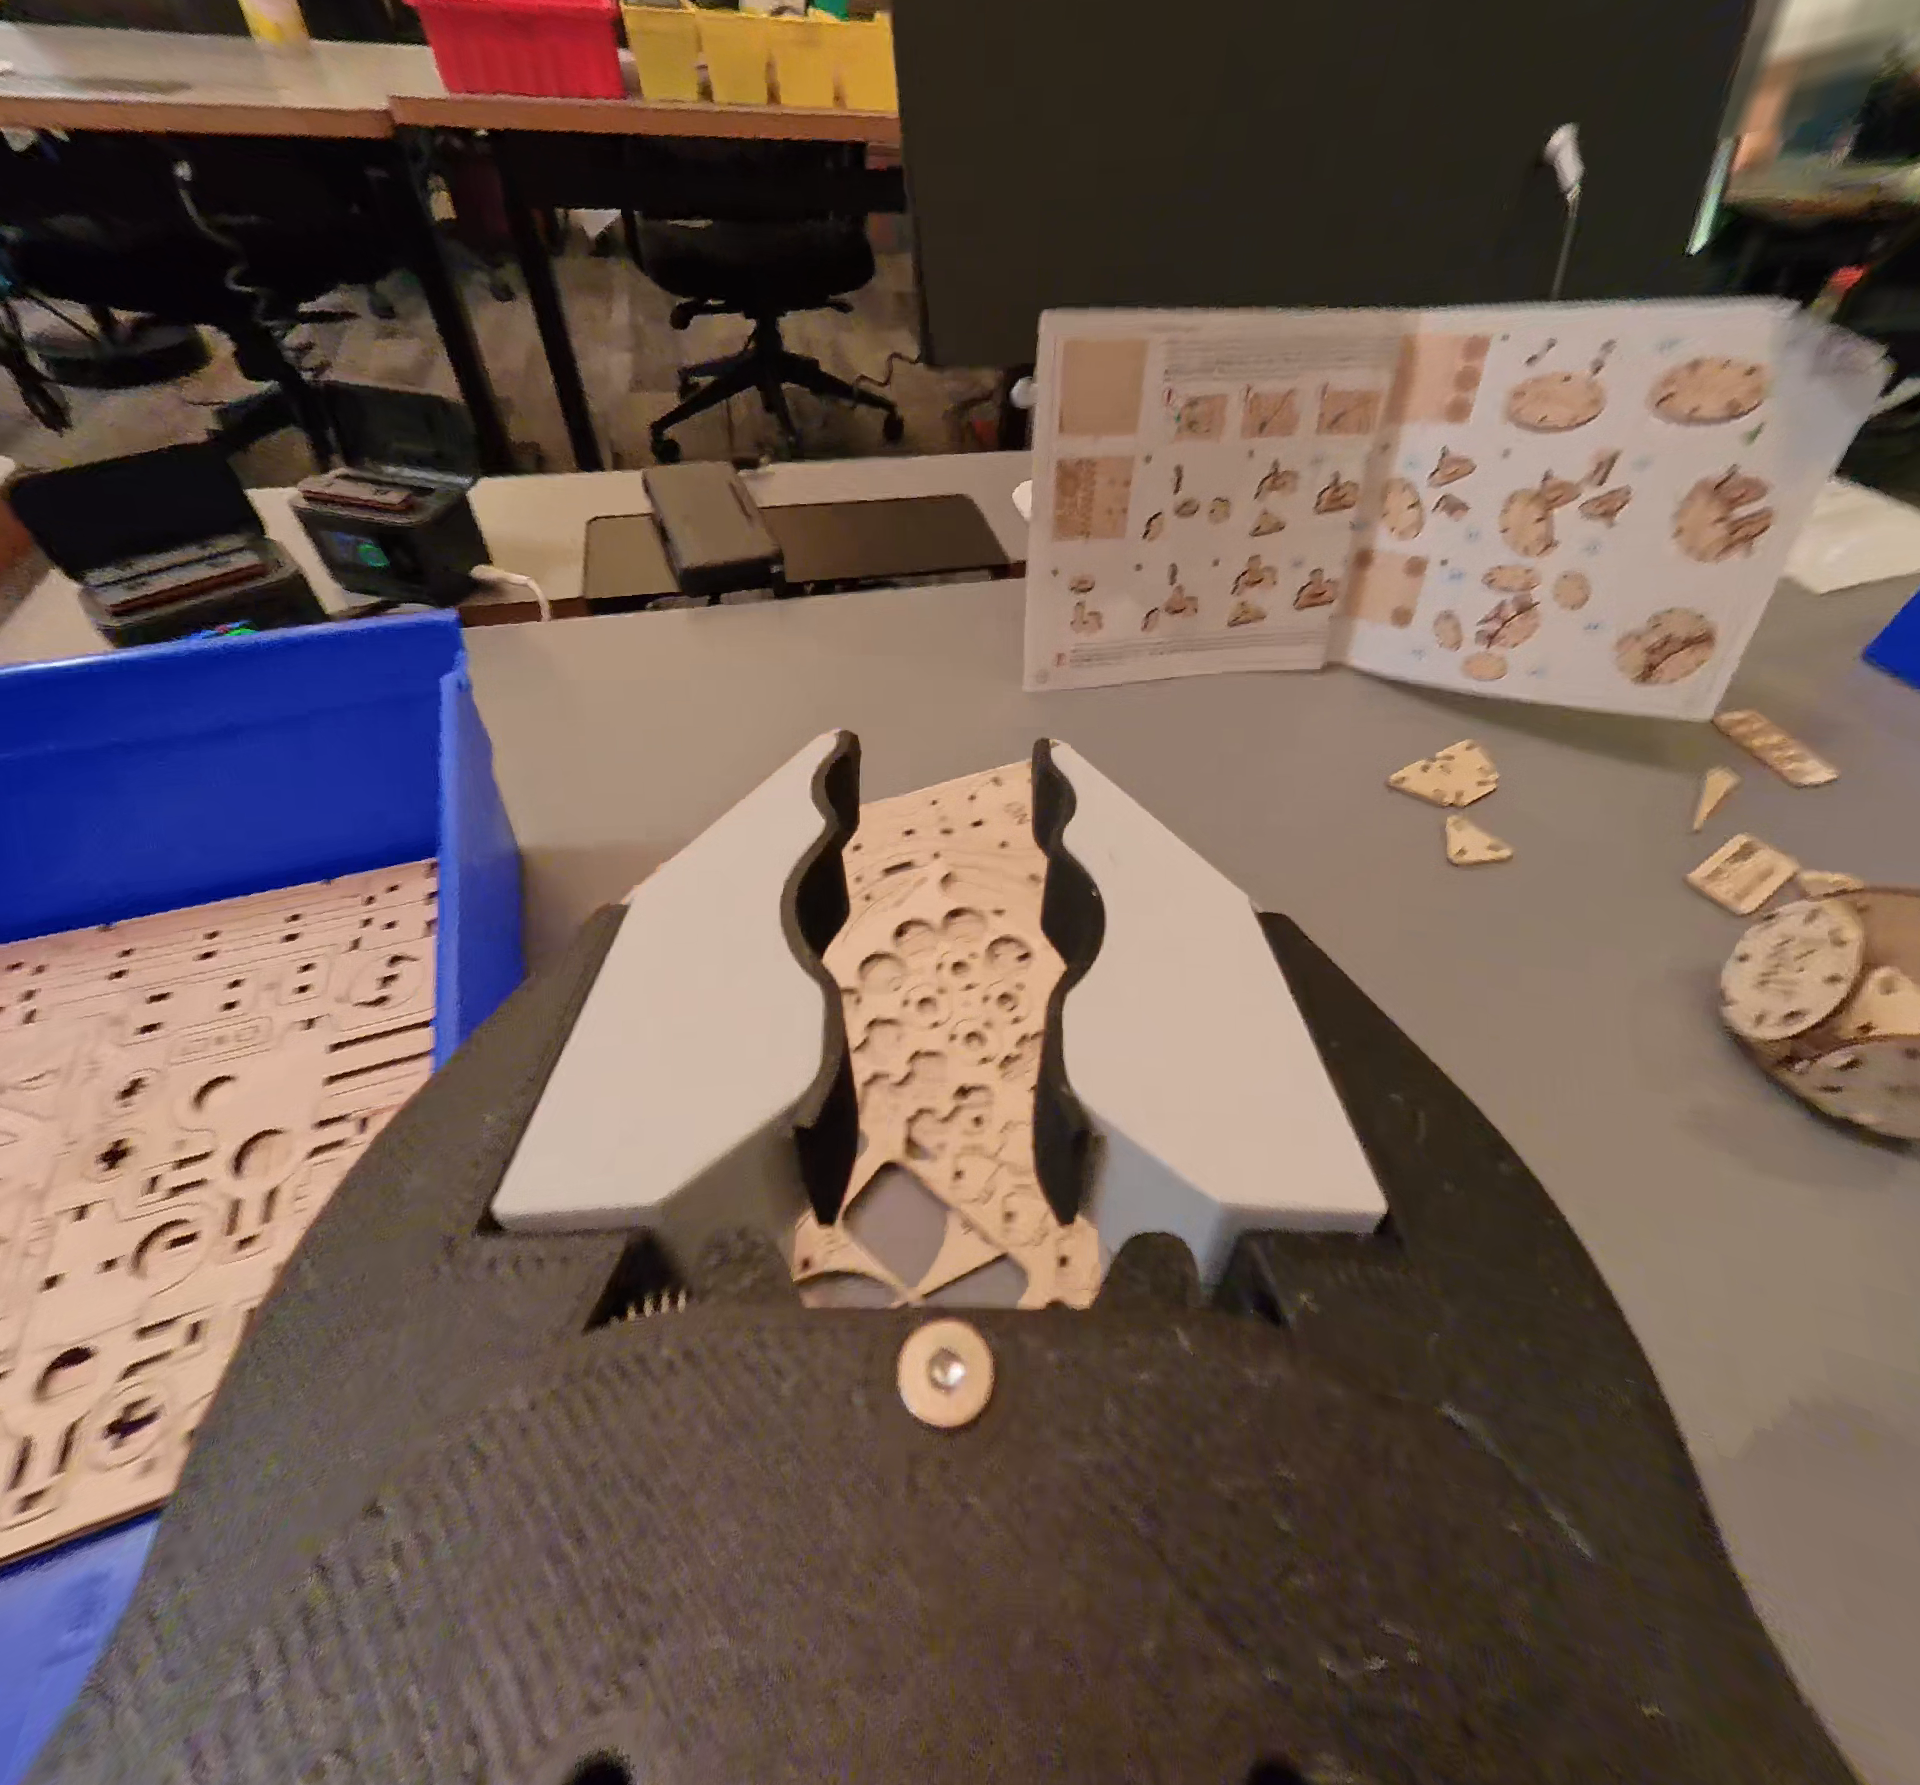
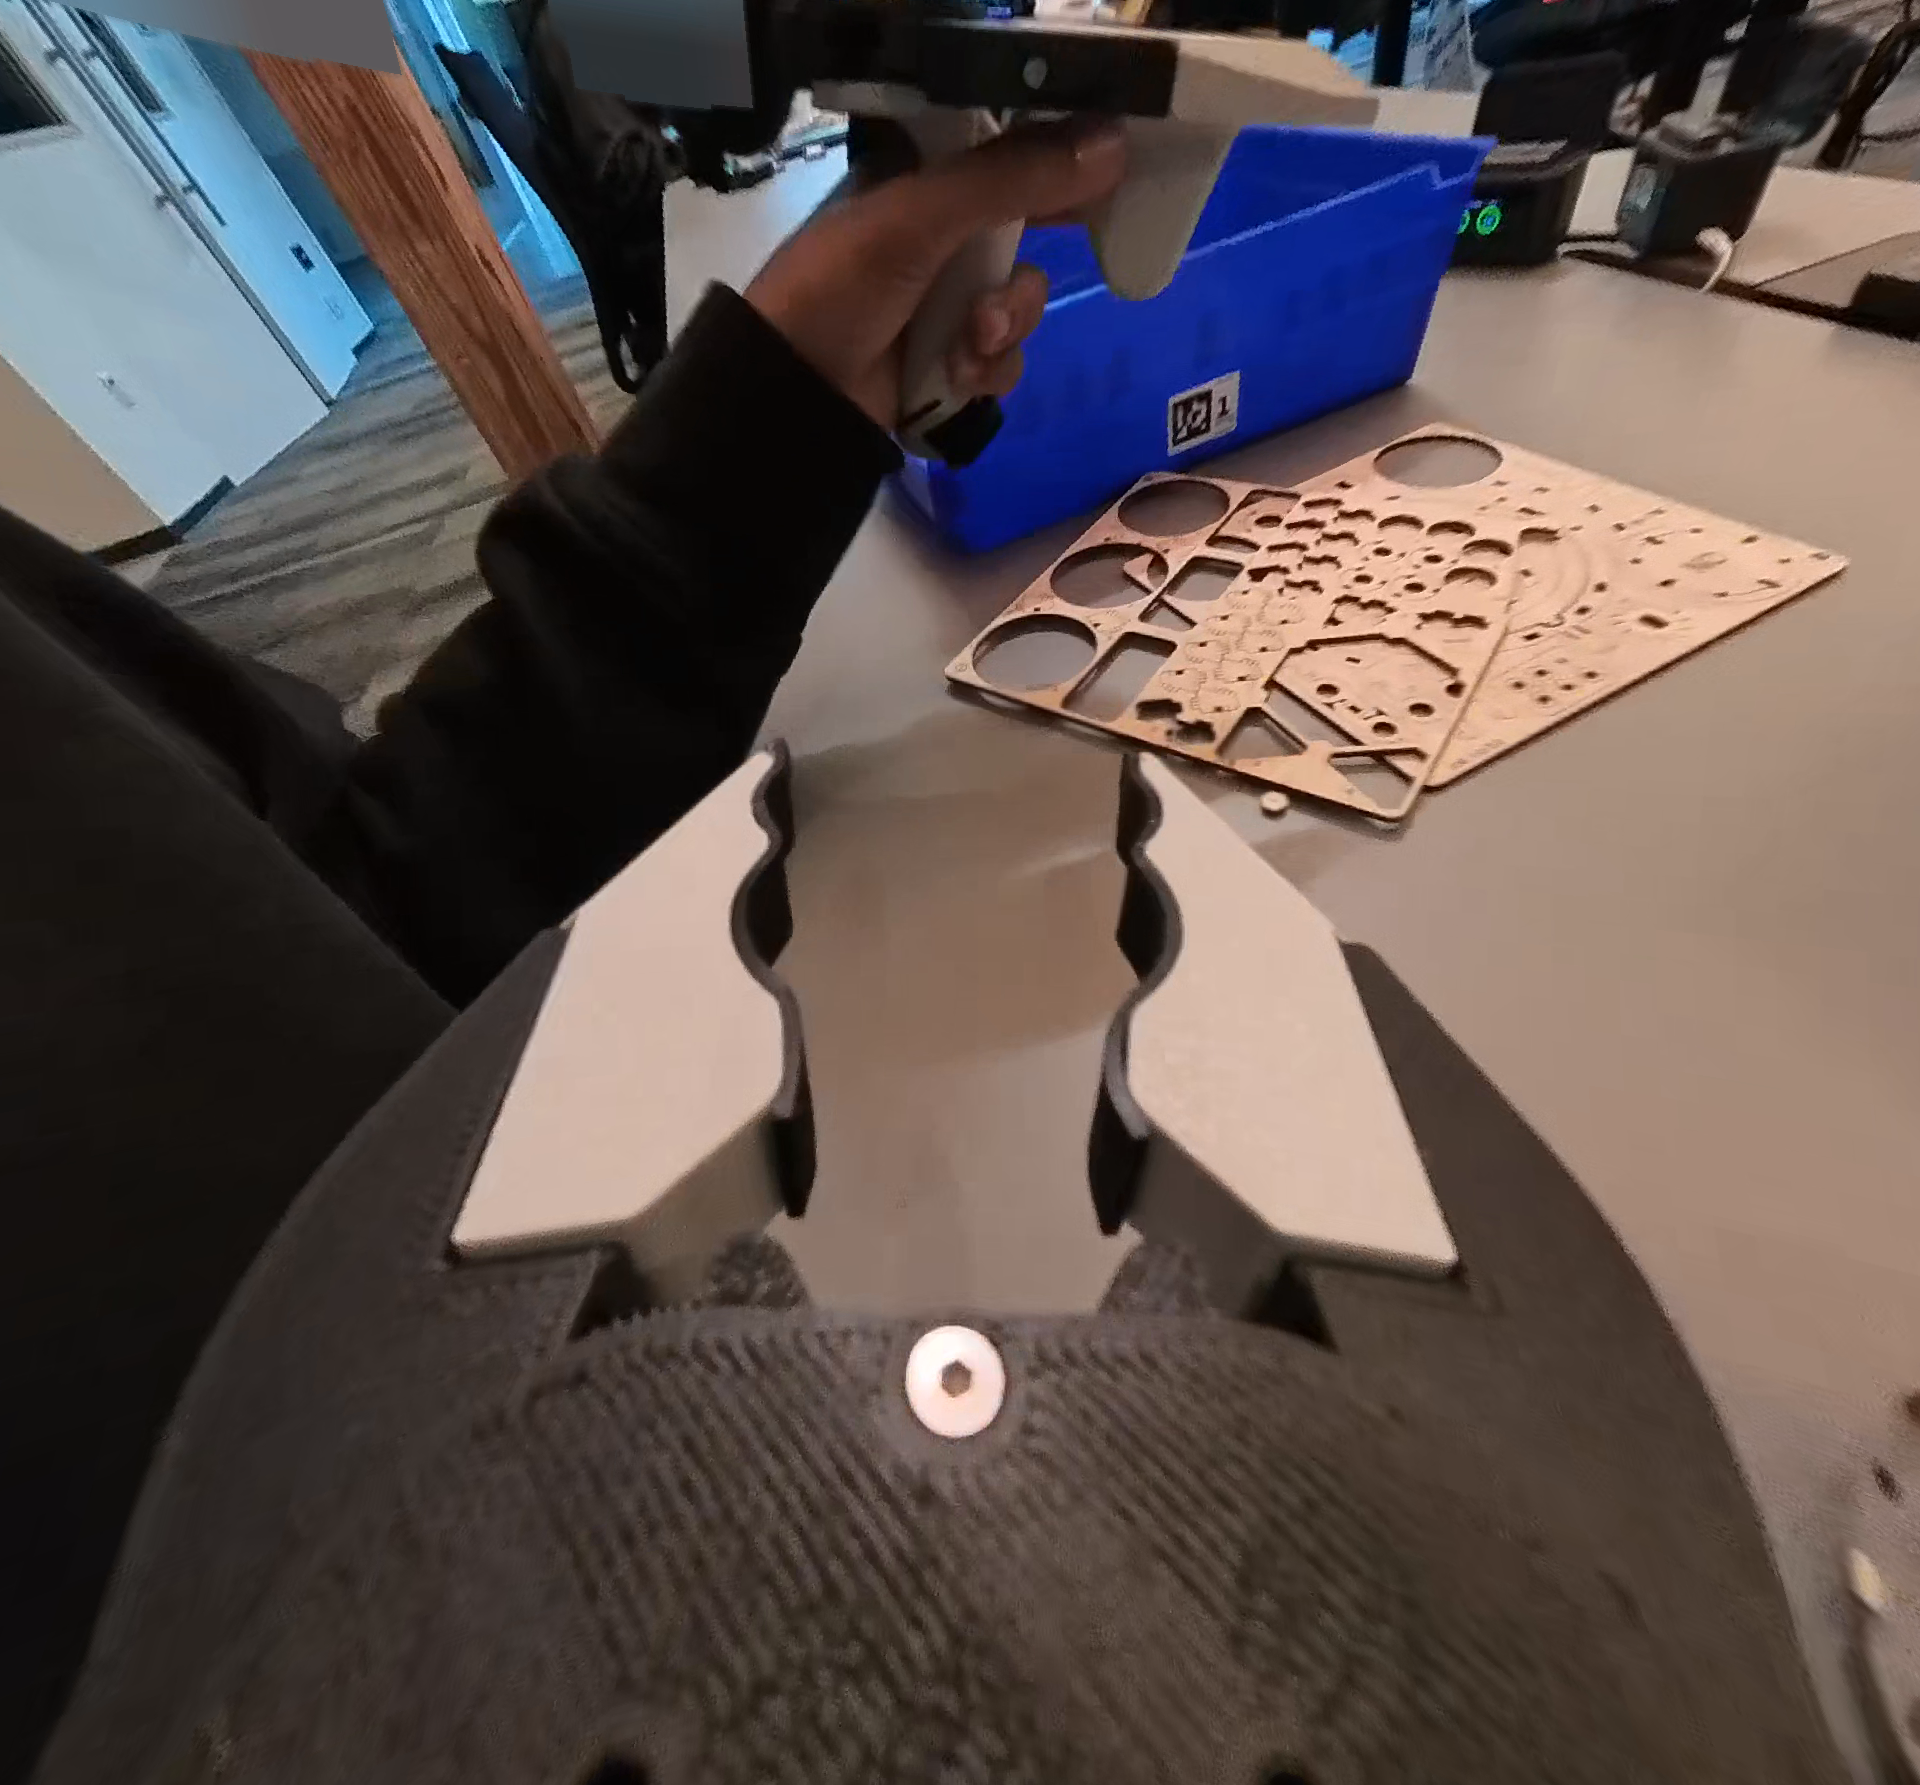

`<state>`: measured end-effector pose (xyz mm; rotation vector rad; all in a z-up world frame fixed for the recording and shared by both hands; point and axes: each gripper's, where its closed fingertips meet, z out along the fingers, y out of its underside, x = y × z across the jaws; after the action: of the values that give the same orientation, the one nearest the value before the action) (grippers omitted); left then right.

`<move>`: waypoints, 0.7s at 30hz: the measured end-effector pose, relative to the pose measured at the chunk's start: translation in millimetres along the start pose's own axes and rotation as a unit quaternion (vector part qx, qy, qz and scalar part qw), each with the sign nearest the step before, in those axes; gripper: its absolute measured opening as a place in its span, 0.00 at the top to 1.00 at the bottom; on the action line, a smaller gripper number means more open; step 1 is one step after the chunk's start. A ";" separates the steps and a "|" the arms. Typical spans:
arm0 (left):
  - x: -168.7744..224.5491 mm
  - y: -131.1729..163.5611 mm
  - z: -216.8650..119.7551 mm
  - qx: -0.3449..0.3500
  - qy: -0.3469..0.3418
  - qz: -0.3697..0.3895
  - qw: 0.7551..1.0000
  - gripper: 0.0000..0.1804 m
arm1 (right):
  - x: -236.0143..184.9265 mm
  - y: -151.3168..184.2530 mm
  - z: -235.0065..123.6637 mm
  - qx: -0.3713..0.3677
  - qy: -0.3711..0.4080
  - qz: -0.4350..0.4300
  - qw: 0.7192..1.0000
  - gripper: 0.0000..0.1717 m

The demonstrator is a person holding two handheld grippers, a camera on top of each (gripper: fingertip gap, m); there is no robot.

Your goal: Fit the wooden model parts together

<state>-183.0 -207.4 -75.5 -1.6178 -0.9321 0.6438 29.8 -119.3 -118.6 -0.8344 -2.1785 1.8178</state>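
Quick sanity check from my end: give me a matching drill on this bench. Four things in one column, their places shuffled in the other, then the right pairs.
Things:
1. Wooden puzzle sheets
2. Open instruction booklet
3. Round wooden model
4. Right gripper

Places:
A. Standing upright at the far side of the grey table
B. Open over bare table, nothing between its fingers
C. Lying flat and overlapped beside the blue bin
D. At the right edge of the left wrist view, loose wooden pieces behind it

Pairs: 1-C, 2-A, 3-D, 4-B
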 end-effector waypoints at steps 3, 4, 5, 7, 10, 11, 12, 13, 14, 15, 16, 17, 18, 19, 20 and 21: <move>-11.7 13.5 -5.2 -0.022 0.000 0.002 1.000 0.82 | 10.1 20.3 26.4 -0.026 0.033 -0.006 0.999 0.63; -9.4 13.5 -7.8 -0.012 0.021 -0.005 1.000 0.82 | 20.4 30.0 34.4 -0.040 0.057 -0.012 0.998 0.63; -6.1 11.9 -10.9 0.001 0.048 -0.018 0.999 0.82 | 31.6 38.5 41.5 -0.053 0.083 -0.014 0.995 0.62; -8.0 7.7 -17.7 0.025 0.082 -0.055 0.995 0.82 | 49.4 48.8 52.3 -0.088 0.119 -0.005 0.989 0.62; -17.1 -2.7 -25.0 0.070 0.109 -0.099 0.987 0.83 | 62.8 45.0 68.5 -0.098 0.127 -0.029 0.987 0.64; -19.1 -5.2 -26.6 0.081 0.114 -0.102 0.985 0.85 | 71.9 43.0 72.7 -0.100 0.142 -0.038 0.984 0.64; -19.6 -7.4 -27.8 0.088 0.117 -0.100 0.984 0.86 | 81.2 41.5 77.2 -0.104 0.156 -0.044 0.981 0.63; -19.0 -9.1 -28.6 0.093 0.119 -0.096 0.984 0.87 | 90.4 40.1 81.8 -0.109 0.167 -0.046 0.979 0.62; -18.6 -9.8 -28.7 0.092 0.118 -0.094 0.984 0.88 | 99.5 39.0 86.4 -0.114 0.176 -0.047 0.977 0.61; -17.3 -11.0 -28.4 0.090 0.117 -0.093 0.985 0.88 | 108.1 38.2 91.3 -0.120 0.183 -0.047 0.975 0.61; -15.1 -13.3 -28.2 0.091 0.118 -0.094 0.984 0.88 | 116.3 37.0 96.1 -0.124 0.189 -0.045 0.973 0.61; -12.2 -16.3 -28.0 0.095 0.122 -0.097 0.983 0.88 | 123.9 35.0 100.7 -0.126 0.195 -0.042 0.972 0.61; -8.1 -19.7 -28.2 0.100 0.129 -0.100 0.981 0.88 | 131.1 32.5 104.8 -0.125 0.202 -0.039 0.971 0.63; -3.1 -23.1 -28.4 0.105 0.139 -0.103 0.979 0.88 | 137.8 30.5 108.2 -0.125 0.208 -0.037 0.969 0.65; 2.0 -25.8 -28.6 0.109 0.149 -0.104 0.977 0.88 | 144.0 30.1 111.0 -0.129 0.215 -0.033 0.967 0.66; 5.7 -27.8 -28.5 0.112 0.154 -0.103 0.976 0.88 | 149.0 32.3 113.3 -0.139 0.220 -0.029 0.965 0.67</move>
<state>-163.7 -215.6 -41.2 -1.3513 -0.7558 0.3278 -137.8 -134.0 -207.0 -1.0942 -2.1486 1.1685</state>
